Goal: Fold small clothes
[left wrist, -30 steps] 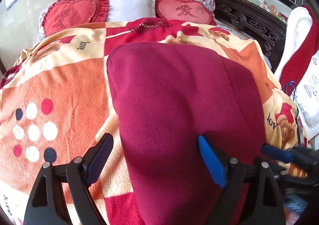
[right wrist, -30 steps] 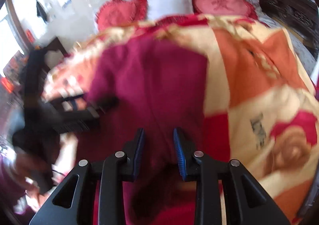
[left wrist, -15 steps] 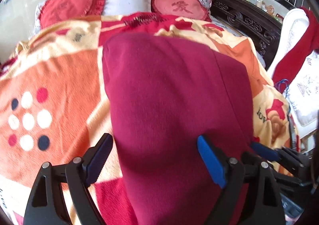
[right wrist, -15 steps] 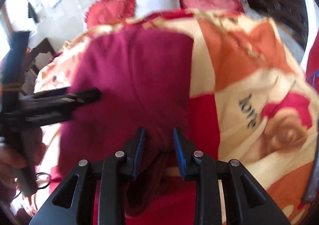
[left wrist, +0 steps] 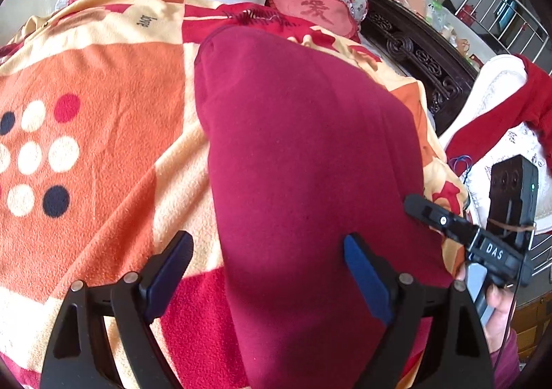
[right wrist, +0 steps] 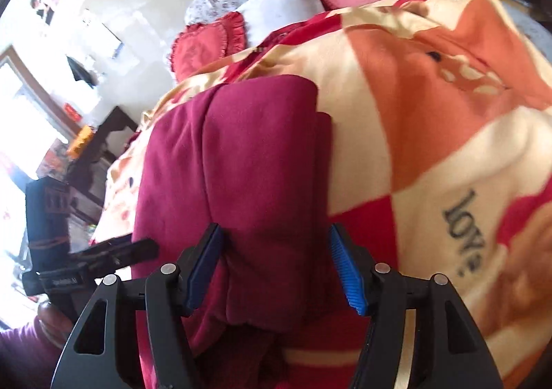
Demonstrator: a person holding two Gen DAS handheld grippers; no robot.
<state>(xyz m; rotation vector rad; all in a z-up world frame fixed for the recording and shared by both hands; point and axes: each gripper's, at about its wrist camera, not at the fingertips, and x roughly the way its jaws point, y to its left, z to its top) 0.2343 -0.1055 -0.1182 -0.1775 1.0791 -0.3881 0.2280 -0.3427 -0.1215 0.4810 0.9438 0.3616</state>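
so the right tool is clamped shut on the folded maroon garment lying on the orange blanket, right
Not quite. The right tool is open: its jaws have just been opening and stand apart either side of the folded maroon garment, as the right wrist view shows. The garment does lie on the orange blanket.

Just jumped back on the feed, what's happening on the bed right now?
A person with a gripper in each hand is folding a maroon garment on an orange-and-red blanket. The garment lies folded lengthwise into a long strip. The right gripper has just been opening; its jaws now stand apart, straddling the near end without pressing on it. The left gripper hangs wide open over the garment's left edge, gripping nothing.
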